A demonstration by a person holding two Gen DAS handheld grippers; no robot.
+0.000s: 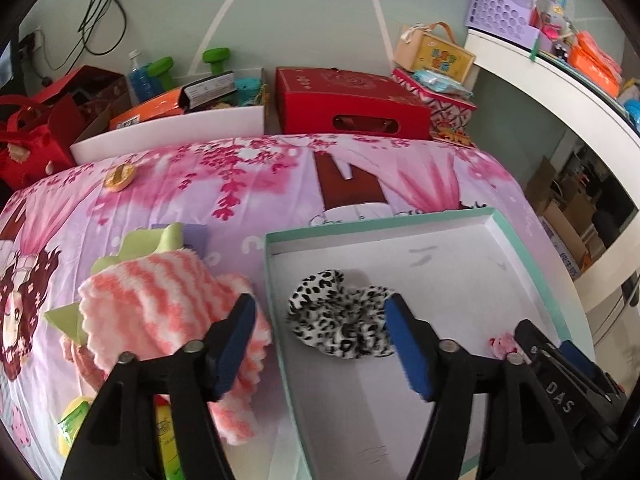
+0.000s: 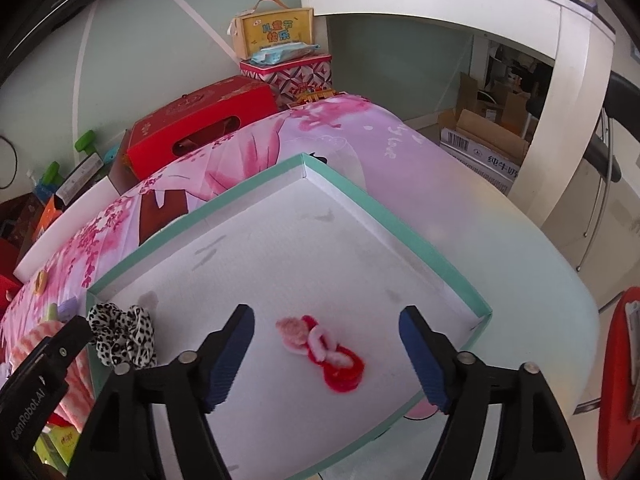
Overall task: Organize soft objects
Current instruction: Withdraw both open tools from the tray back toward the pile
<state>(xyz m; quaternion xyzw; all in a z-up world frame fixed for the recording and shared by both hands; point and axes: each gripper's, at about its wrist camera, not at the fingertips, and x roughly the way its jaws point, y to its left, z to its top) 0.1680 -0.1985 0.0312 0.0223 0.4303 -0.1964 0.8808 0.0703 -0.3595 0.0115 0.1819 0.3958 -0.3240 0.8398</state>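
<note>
A shallow white box with a mint-green rim [image 1: 384,220] [image 2: 392,216] lies on the pink flowered bedspread. A leopard-print scrunchie [image 1: 340,320] [image 2: 124,336] lies in its near left corner. A small red and pink plush doll [image 2: 324,350] [image 1: 502,344] lies in the box near the front. A pink-and-white striped fuzzy cloth [image 1: 160,304] lies on the bedspread left of the box. My left gripper [image 1: 320,340] is open and empty above the scrunchie and the box's left wall. My right gripper [image 2: 326,344] is open and empty above the doll.
Green and purple soft pieces [image 1: 168,240] lie behind the striped cloth. A yellow-green packet [image 1: 76,424] lies at the lower left. A red gift box [image 1: 352,104], cartons and bags stand beyond the bed. A white desk [image 2: 440,4] stands at the right.
</note>
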